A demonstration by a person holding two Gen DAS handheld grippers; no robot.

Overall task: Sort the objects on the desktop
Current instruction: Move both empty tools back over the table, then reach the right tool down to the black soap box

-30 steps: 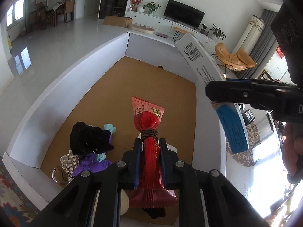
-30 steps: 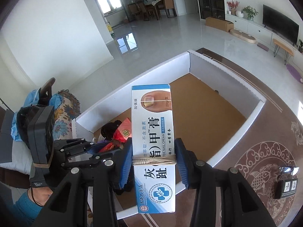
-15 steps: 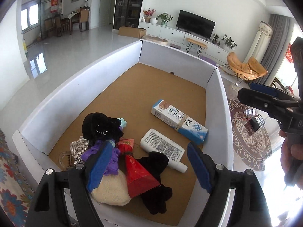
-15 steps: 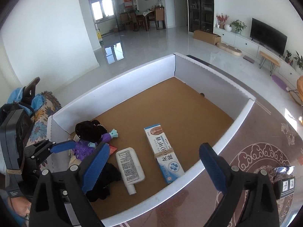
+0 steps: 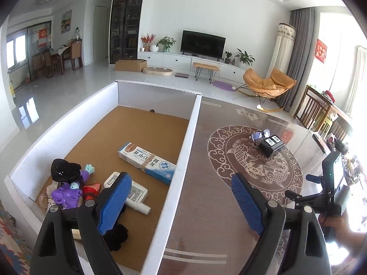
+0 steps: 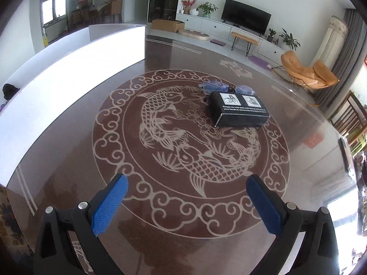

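Note:
A white cardboard box holds a blue-and-white nail cream carton, a white tube, a red snack packet, a purple toy and black cloth. My left gripper hangs over the box's right wall, its jaws opening with nothing between them. My right gripper is over the brown table, its jaws opening and empty. Ahead of it lie a small black box and a pair of glasses, both also in the left wrist view: black box, glasses.
The table top bears a round fish pattern. The white box's outer wall stands along its left side. A hand grips the other gripper's handle at the right. Wooden chairs stand past the table's right edge.
Both grippers opened; the red packet and the nail cream carton now lie in the box. Both grippers swung right, the right one down over the table toward the black box.

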